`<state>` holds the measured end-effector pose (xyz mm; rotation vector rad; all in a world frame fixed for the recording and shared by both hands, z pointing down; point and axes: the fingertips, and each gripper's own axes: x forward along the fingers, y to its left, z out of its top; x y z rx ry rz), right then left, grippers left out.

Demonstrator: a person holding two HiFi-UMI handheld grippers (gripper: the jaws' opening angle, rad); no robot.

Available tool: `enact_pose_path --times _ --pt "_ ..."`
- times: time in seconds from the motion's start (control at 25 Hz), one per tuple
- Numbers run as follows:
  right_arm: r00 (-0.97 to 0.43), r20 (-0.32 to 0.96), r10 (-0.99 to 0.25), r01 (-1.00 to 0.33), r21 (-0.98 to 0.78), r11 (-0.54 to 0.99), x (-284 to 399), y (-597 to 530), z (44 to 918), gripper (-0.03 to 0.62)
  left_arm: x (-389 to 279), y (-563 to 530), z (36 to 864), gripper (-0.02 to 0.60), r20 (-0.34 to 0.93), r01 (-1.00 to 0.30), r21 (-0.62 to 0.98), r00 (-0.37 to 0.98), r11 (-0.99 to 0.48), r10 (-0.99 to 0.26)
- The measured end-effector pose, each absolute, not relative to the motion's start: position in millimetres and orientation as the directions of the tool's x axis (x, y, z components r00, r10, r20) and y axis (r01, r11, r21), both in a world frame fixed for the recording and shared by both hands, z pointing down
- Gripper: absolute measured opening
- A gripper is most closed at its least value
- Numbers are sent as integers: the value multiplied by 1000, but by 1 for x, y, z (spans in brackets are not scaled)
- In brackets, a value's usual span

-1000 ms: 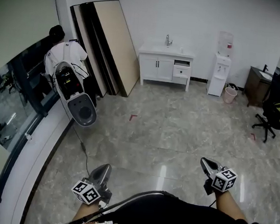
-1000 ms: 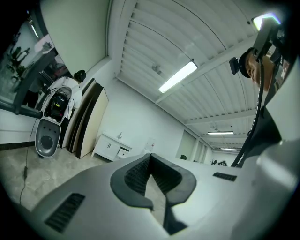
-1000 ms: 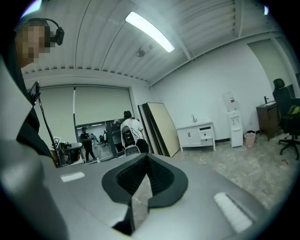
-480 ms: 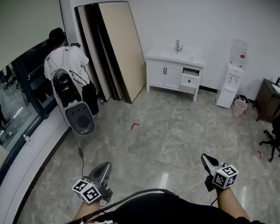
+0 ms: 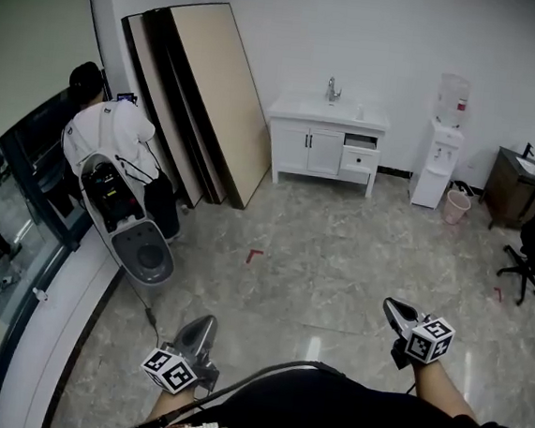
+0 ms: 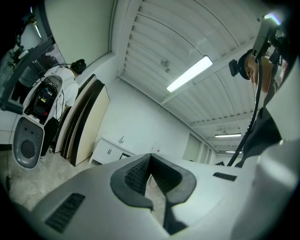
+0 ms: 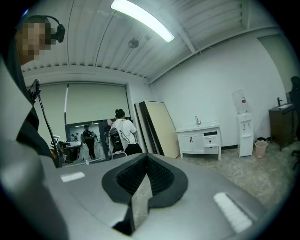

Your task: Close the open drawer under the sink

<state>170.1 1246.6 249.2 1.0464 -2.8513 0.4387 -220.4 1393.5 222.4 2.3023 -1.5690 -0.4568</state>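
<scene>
Drawer [image 5: 360,143] under the sink [image 5: 330,106] stands pulled out, far ahead of both tongs across the floor [image 5: 339,253], so nothing is done yet. Left tongs [image 5: 203,324] are clenched on nothing; right tongs [image 5: 392,311] are pinched together too, empty. By the look of it, the whole approach and the push remain.
</scene>
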Motion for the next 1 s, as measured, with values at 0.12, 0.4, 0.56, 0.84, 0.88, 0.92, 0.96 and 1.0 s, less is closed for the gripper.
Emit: enact_pose_path --times 0.12,0.4,0.56,0.84,0.88,0.92,0.96,1.0 --pt "-742 168 -650 -670 -240 703 129 1225 244 2 -261 1357 216 0 -73 -821 421 394 -386 -916" --pt "-692 152 -706 -716 -268 644 37 1164 239 2 -354 1276 212 0 -57 -805 377 473 -458 -879" --pt "-690 161 -706 -717 -286 635 6 1141 234 2 -382 1239 213 0 -57 -791 407 477 -456 -877" --pt "-662 166 -731 -742 -290 605 6 1074 242 0 -390 1176 229 0 -37 -775 435 493 -458 -869" --pt "-667 165 -726 -737 -284 613 9 1063 246 0 -389 1165 230 0 -33 -779 433 490 -455 -871" --pt "-676 160 -719 -729 -281 624 11 1052 247 0 -386 1154 230 0 -28 -783 427 488 -451 -873" --pt "-687 152 -711 -719 -281 636 14 1040 247 0 -383 1142 231 0 -22 -790 420 484 -447 -875" --pt "-699 142 -701 -707 -281 649 16 1027 246 0 -379 1129 231 0 -18 -796 413 479 -443 -878"
